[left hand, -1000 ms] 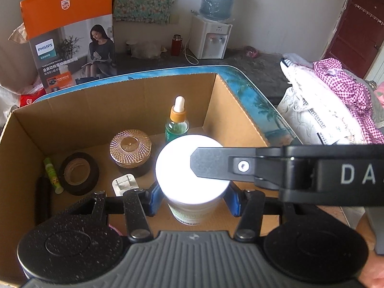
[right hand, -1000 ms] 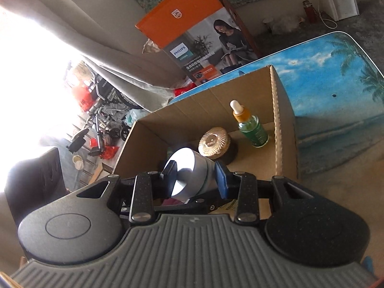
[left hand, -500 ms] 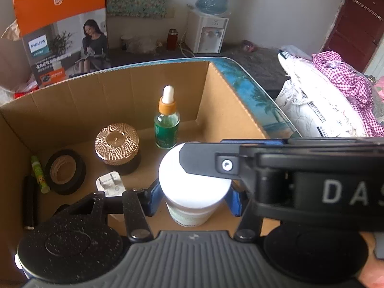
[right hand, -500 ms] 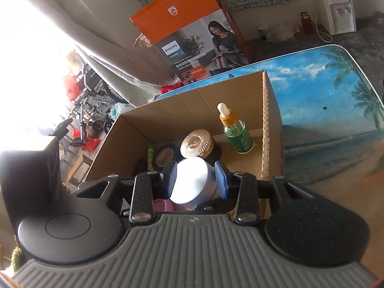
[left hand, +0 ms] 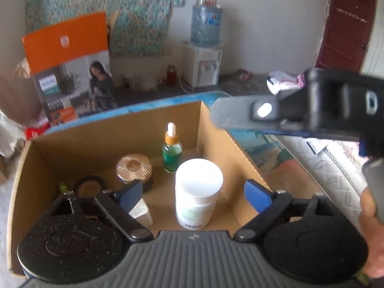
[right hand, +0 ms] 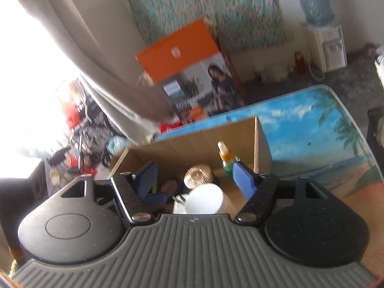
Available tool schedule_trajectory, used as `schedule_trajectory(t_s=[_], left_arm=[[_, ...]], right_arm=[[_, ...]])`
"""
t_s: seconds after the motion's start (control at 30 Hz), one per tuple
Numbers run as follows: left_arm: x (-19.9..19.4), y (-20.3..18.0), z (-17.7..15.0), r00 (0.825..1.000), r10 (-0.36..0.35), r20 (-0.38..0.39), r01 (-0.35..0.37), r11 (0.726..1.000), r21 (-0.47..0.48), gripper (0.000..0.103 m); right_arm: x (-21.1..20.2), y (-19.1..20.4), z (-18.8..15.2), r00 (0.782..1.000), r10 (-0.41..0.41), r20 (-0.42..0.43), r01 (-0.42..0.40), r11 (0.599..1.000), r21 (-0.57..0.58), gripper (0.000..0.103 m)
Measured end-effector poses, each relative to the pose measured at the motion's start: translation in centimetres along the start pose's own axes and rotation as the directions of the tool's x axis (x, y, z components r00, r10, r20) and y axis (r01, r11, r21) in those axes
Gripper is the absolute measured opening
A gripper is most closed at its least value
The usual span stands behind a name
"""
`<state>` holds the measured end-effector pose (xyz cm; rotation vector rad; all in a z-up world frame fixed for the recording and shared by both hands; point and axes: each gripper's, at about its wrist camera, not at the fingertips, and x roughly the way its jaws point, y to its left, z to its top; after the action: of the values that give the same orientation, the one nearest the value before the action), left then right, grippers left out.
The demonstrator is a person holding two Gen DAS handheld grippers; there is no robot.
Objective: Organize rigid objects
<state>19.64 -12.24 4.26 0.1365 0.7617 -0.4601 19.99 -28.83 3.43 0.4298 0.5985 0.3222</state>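
Your left gripper and right gripper have just been opening; both jaws stand wide, clear of the white-lidded cylindrical plastic jar, which stands upright inside the brown cardboard box. Behind it stands the green glass dropper bottle.

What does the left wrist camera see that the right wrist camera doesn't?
Only the left wrist view shows the dark red door and the right gripper reaching across from outside.

Only the right wrist view shows the bright window with its beige curtain.

Both show the brown cardboard box, the white round jar standing inside it, the green dropper bottle and the orange printed carton.
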Motion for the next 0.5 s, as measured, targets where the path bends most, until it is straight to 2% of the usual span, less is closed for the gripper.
schedule_trajectory(t_s=[0.2,0.27,0.4,0.5], left_arm=[[-5.1,-0.1,-1.1,0.997,-0.007,0.082,0.008,1.000,-0.010,0.103],[-6.7,0.0,-1.6,0.995,-0.003,0.104,0.003,1.000,-0.004,0.103],[-9.1,0.1,-2.3,0.990,0.052,0.131,-0.051,0.999,-0.014,0.103],[-10.0,0.0,-2.7,0.987,0.110,0.117,-0.109,0.994,-0.014,0.103]], right_arm=[[-4.6,1.6,-0.6,0.996,0.022,0.088,-0.022,1.000,-0.002,0.086],[-6.0,2.3,-1.0,0.995,0.015,0.102,-0.014,1.000,-0.009,0.088],[-8.2,3.6,-2.0,0.992,-0.006,0.124,0.009,1.000,-0.028,0.097],[-9.4,4.5,-2.8,0.991,-0.028,0.132,0.033,0.999,-0.039,0.102]])
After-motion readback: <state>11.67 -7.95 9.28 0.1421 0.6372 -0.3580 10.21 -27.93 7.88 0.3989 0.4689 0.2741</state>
